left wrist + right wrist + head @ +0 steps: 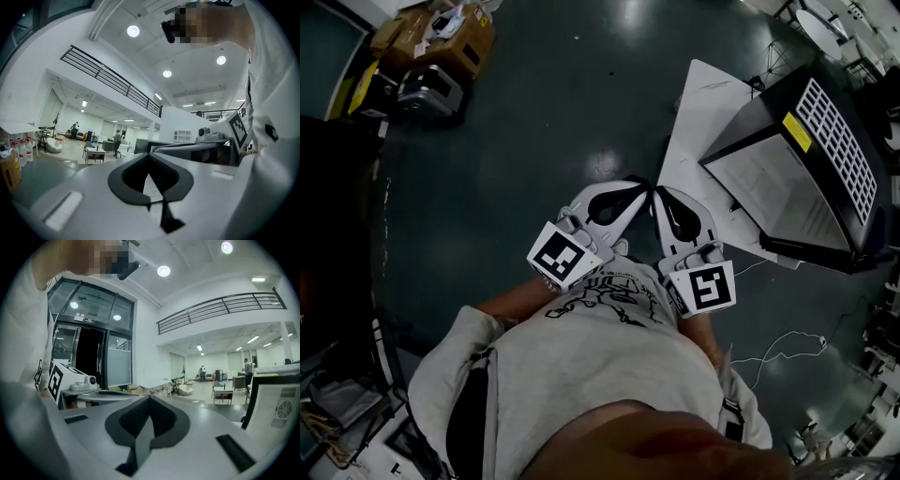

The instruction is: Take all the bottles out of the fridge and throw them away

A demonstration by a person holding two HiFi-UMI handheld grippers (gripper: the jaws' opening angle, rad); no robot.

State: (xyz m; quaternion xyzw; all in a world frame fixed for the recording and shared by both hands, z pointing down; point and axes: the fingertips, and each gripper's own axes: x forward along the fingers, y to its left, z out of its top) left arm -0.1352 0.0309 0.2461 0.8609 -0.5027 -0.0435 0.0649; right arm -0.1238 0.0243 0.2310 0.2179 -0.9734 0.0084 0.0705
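Both grippers are held close to the person's chest and point out over the dark floor. My left gripper [639, 188] [150, 158] is shut, its jaws meeting at the tips with nothing between them. My right gripper [662, 195] [150, 399] is shut and empty as well, and its tip almost touches the left one. The black fridge [806, 169] [276, 404] stands ahead to the right on a white board [698, 112], out of reach of both tips. Several pale bottles [21, 151] stand far off by a cardboard box [9, 171]. The fridge's inside is hidden.
Cardboard boxes [431, 33] and a case [427, 89] sit on the floor at the far left. Thin cables [787, 347] trail across the floor at the right. Dark furniture edges the left side. Distant desks and people [117, 140] fill the open hall.
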